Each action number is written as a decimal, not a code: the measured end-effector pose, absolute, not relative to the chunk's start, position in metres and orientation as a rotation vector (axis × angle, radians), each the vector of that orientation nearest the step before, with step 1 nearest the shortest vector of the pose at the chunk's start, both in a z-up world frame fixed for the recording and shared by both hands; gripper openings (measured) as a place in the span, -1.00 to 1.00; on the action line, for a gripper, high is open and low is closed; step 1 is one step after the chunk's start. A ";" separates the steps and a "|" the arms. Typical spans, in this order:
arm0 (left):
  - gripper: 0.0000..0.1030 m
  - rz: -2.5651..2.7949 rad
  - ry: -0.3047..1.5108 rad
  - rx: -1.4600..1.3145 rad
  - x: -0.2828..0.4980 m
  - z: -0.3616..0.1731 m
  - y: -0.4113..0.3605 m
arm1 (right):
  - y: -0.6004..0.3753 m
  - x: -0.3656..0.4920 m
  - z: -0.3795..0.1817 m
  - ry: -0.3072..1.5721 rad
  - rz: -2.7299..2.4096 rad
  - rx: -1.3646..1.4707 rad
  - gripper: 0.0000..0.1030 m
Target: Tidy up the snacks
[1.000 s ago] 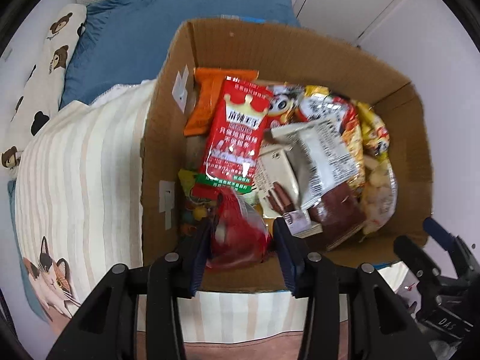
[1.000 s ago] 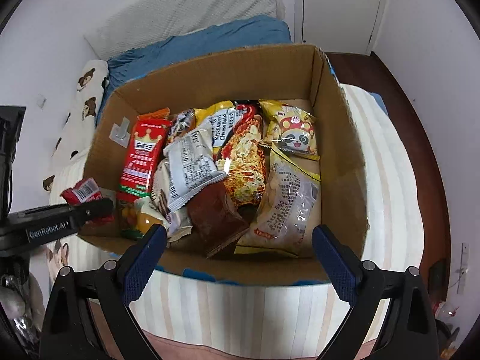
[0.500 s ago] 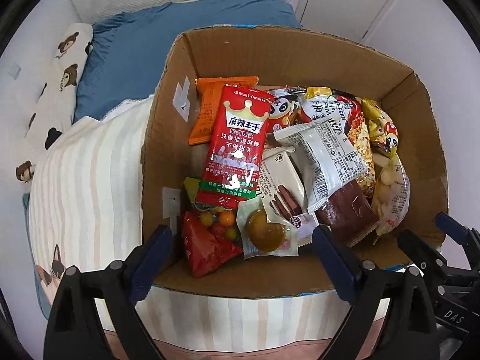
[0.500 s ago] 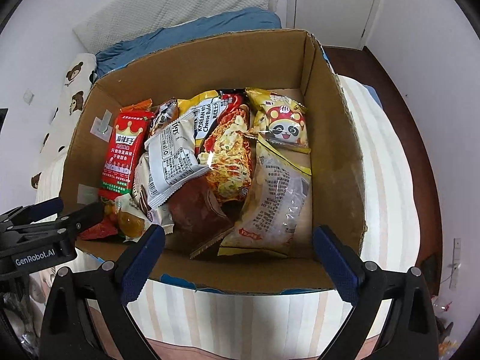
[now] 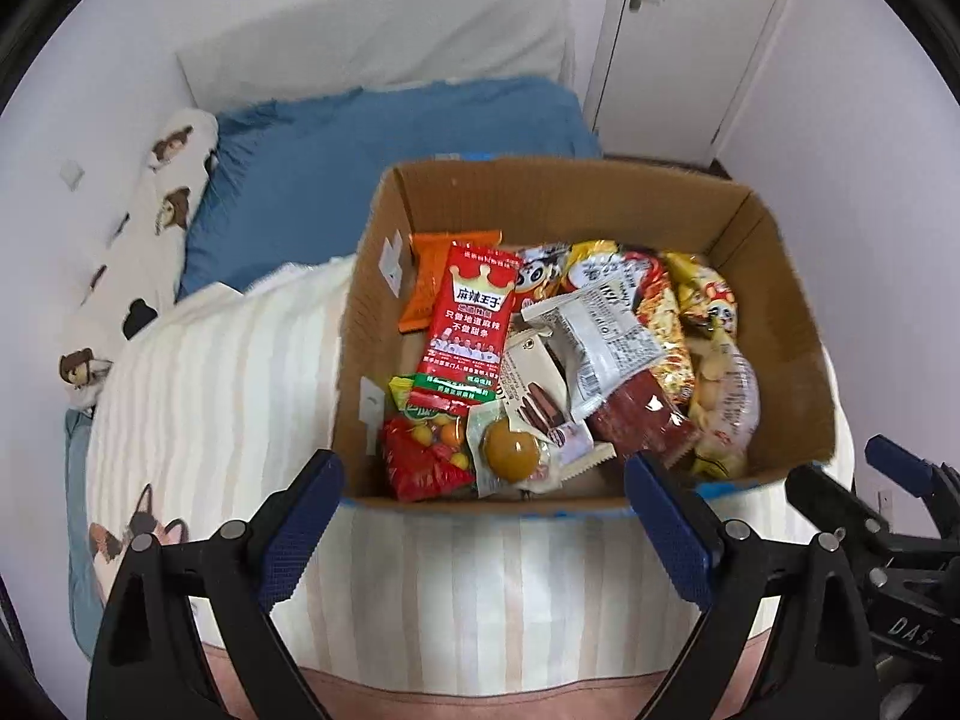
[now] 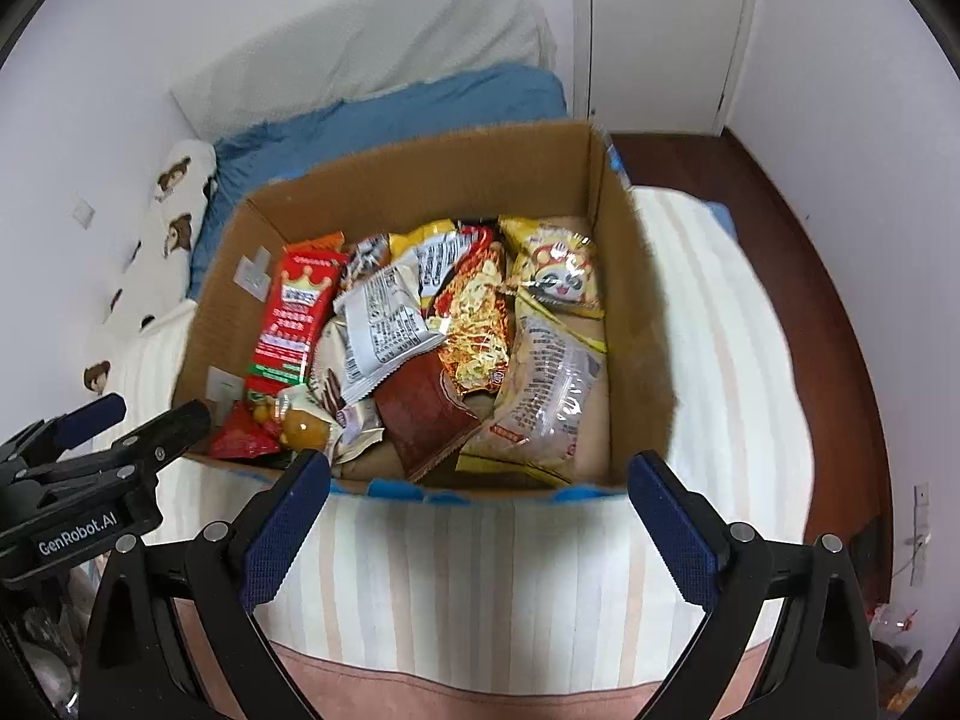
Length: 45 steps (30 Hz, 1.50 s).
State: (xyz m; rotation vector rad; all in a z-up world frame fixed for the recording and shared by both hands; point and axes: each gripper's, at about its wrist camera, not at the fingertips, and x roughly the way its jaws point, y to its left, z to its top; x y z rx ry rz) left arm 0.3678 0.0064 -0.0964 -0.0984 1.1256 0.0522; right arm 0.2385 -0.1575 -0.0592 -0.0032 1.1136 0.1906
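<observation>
Both your left gripper [image 5: 483, 510] and right gripper [image 6: 480, 510] hang wide open and empty over the near rim of the snack-filled cardboard box [image 5: 774, 300]. The small red packet [image 5: 420, 465] lies in the near left corner; reaching in low could snag that rim and tip the box.

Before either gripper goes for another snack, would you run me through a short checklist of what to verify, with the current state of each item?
1. Left gripper open and empty: ok.
2. Right gripper open and empty: ok.
3. Small red packet lying inside the cardboard box, near-left corner: ok.
4. Both grippers clear of the box's rim: ok.
5. Room left in the box for more: not ok across the floor, which is mostly covered; further snacks would lie on top.
6. Snacks remaining outside the box: cannot tell, none in view.
</observation>
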 end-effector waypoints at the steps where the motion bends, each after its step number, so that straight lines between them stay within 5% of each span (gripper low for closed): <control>1: 0.86 0.050 1.109 -0.100 0.359 -0.091 0.005 | -0.159 0.233 -0.054 1.099 0.189 -0.003 0.97; 28: 0.86 0.066 0.834 -0.076 0.144 0.031 -0.011 | -0.192 -0.007 0.075 0.798 0.248 -0.038 0.98; 45: 0.99 0.107 0.781 -0.075 0.144 0.035 -0.011 | -0.196 0.001 0.082 0.763 0.225 -0.039 1.00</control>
